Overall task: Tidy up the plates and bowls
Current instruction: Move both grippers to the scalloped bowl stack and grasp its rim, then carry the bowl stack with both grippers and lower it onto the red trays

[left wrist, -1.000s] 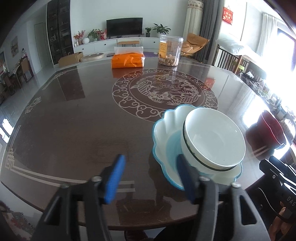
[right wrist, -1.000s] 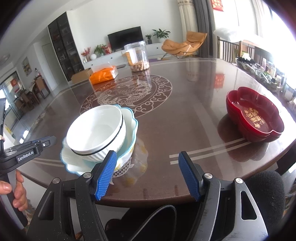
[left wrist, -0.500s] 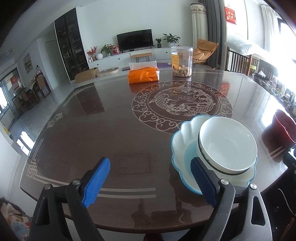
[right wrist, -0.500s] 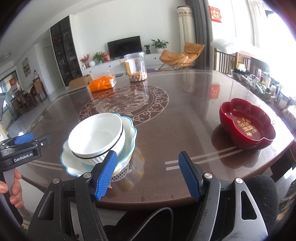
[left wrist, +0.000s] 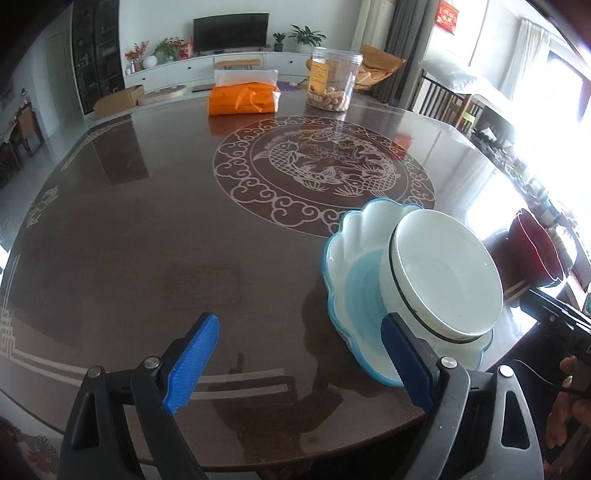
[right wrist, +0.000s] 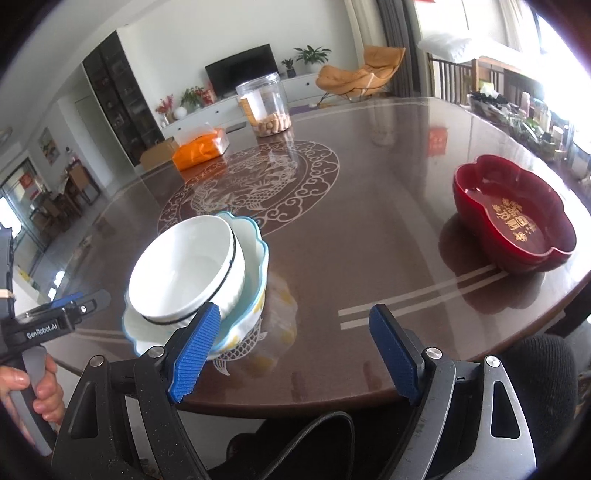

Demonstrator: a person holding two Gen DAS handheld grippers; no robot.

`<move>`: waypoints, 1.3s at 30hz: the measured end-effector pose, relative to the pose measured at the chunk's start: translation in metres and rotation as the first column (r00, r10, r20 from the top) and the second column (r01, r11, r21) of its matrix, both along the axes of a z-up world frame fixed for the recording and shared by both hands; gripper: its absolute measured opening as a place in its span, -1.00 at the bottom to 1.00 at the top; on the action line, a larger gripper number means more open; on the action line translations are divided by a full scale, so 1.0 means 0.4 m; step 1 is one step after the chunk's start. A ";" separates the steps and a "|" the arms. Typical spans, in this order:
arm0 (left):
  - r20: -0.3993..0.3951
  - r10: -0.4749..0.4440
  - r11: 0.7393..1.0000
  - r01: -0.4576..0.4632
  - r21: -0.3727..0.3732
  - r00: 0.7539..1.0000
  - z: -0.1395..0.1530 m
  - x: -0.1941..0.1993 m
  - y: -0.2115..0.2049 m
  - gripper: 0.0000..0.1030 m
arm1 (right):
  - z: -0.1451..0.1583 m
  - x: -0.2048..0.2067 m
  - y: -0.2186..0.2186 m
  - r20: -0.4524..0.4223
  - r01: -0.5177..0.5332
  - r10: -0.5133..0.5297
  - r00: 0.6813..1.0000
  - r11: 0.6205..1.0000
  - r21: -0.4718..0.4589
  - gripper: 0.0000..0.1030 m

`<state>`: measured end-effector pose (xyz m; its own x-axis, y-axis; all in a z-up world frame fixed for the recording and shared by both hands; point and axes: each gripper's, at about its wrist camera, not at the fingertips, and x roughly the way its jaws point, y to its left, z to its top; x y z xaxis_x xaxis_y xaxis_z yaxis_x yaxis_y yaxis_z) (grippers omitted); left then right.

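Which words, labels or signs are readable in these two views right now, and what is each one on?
"GenRobot.AI": white print on the left claw body, right wrist view.
Gold characters inside the red dish: too distorted to read.
Yellow label on the clear jar: too small.
Red hanging by the curtain: blurred.

One table (left wrist: 155,236) carried the lot. On it were one white bowl (left wrist: 448,273), one blue-rimmed plate (left wrist: 354,254), one red dish (right wrist: 517,214), one clear jar (left wrist: 332,81) and one orange tissue pack (left wrist: 242,99). Two grippers were in view, left (left wrist: 299,360) and right (right wrist: 291,350).
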<state>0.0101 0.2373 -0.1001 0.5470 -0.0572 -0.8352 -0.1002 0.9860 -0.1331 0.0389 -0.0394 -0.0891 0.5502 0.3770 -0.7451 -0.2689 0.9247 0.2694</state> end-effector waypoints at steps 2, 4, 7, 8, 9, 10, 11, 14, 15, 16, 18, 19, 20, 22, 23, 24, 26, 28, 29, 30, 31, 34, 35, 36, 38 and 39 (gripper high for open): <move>-0.023 -0.021 1.000 0.021 0.008 1.000 -0.010 0.031 0.002 0.73 | -0.011 0.044 0.007 -0.075 -0.021 0.022 0.997 1.000 0.014 0.65; -0.054 -0.027 1.000 0.027 0.006 0.998 -0.020 0.052 0.011 0.73 | -0.022 0.071 0.004 -0.121 -0.024 0.028 0.992 0.999 0.033 0.65; -0.096 -0.029 0.998 0.024 -0.052 0.995 -0.036 0.072 0.031 0.72 | -0.028 0.088 0.003 -0.145 -0.038 0.040 0.989 0.999 0.015 0.65; -0.108 -0.036 0.997 0.028 -0.078 0.994 -0.043 0.078 0.033 0.72 | -0.030 0.092 0.003 -0.155 -0.047 0.049 0.987 0.999 0.016 0.65; -0.114 -0.040 0.995 0.029 -0.097 0.993 -0.048 0.083 0.033 0.72 | -0.034 0.098 0.004 -0.172 -0.056 0.059 0.983 0.998 0.026 0.65; -0.118 -0.041 0.994 0.028 -0.105 0.992 -0.052 0.089 0.033 0.72 | -0.040 0.105 0.005 -0.191 -0.061 0.066 0.979 0.998 0.034 0.64; -0.122 -0.043 0.994 0.030 -0.105 0.992 -0.056 0.096 0.030 0.72 | -0.046 0.113 0.006 -0.208 -0.065 0.071 0.976 0.997 0.033 0.64; -0.128 -0.048 0.994 0.035 -0.104 0.991 -0.066 0.110 0.027 0.72 | -0.068 0.139 0.010 -0.246 -0.085 0.086 0.966 0.996 0.015 0.63; -0.134 -0.049 0.993 0.035 -0.111 0.990 -0.071 0.114 0.028 0.72 | -0.076 0.146 0.008 -0.258 -0.087 0.089 0.962 0.996 0.019 0.63; -0.139 -0.052 0.992 0.035 -0.122 0.989 -0.077 0.118 0.030 0.72 | -0.083 0.152 0.007 -0.271 -0.094 0.097 0.958 0.995 0.022 0.62; -0.152 -0.053 0.990 0.032 -0.139 0.987 -0.091 0.126 0.034 0.71 | -0.097 0.168 0.009 -0.290 -0.114 0.116 0.950 0.993 0.023 0.51; -0.156 -0.055 0.989 0.032 -0.144 0.986 -0.097 0.130 0.034 0.71 | -0.103 0.177 0.011 -0.300 -0.131 0.138 0.944 0.990 0.042 0.41; -0.157 -0.058 0.988 0.034 -0.148 0.986 -0.103 0.134 0.035 0.65 | -0.108 0.186 0.014 -0.310 -0.151 0.164 0.936 0.986 0.065 0.25; -0.170 -0.063 0.986 0.035 -0.162 0.984 -0.117 0.142 0.034 0.41 | -0.117 0.201 0.032 -0.326 -0.191 0.207 0.922 0.978 0.080 0.09; -0.180 -0.067 0.983 0.034 -0.178 0.981 -0.125 0.146 0.035 0.14 | -0.120 0.206 0.045 -0.328 -0.212 0.222 0.918 0.975 0.069 0.04; -0.169 -0.063 0.983 0.032 -0.181 0.984 -0.125 0.146 0.034 0.06 | -0.124 0.210 0.058 -0.328 -0.229 0.233 0.916 0.972 0.050 0.02; -0.163 -0.081 0.974 0.043 -0.221 0.983 -0.128 0.152 0.032 -0.22 | -0.130 0.217 0.081 -0.331 -0.254 0.251 0.910 0.967 0.035 -0.21; -0.155 -0.090 0.959 0.043 -0.280 0.984 -0.130 0.151 0.027 -0.51 | -0.133 0.220 0.107 -0.334 -0.281 0.272 0.902 0.959 0.021 -0.41; -0.154 -0.094 0.963 0.051 -0.266 0.984 -0.130 0.152 0.017 -0.60 | -0.133 0.219 0.119 -0.331 -0.296 0.282 0.900 0.955 0.010 -0.55; -0.145 -0.106 0.967 0.068 -0.243 0.984 -0.128 0.152 0.003 -0.76 | -0.139 0.218 0.133 -0.336 -0.313 0.291 0.896 0.950 -0.011 -0.58; -0.136 -0.108 0.972 0.076 -0.222 0.985 -0.125 0.151 -0.008 -0.78 | -0.138 0.215 0.144 -0.322 -0.325 0.302 0.897 0.946 -0.018 -0.65; -0.122 -0.076 0.976 0.049 -0.210 0.990 -0.123 0.144 -0.013 -0.81 | -0.129 0.206 0.161 -0.298 -0.336 0.303 0.905 0.940 -0.063 -0.73; -0.123 -0.062 0.973 0.033 -0.227 0.990 -0.124 0.143 -0.009 -0.82 | -0.128 0.202 0.159 -0.286 -0.333 0.302 0.910 0.941 -0.066 -0.73; -0.124 -0.052 0.972 0.022 -0.233 0.991 -0.124 0.142 -0.006 -0.84 | -0.129 0.199 0.153 -0.279 -0.327 0.300 0.912 0.943 -0.056 -0.73; -0.126 -0.042 0.974 0.012 -0.228 0.991 -0.123 0.137 -0.006 -0.84 | -0.132 0.200 0.133 -0.296 -0.308 0.293 0.909 0.951 -0.004 -0.75; -0.125 -0.039 0.974 0.009 -0.226 0.991 -0.122 0.136 -0.006 -0.84 | -0.133 0.196 0.128 -0.301 -0.310 0.298 0.906 0.951 0.010 -0.75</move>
<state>0.0644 0.2348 -0.1491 0.4325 -0.2631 -0.8624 -0.1076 0.9346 -0.3391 0.1172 0.0118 -0.1421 0.1662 0.4598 -0.8723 -0.4525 0.8216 0.3468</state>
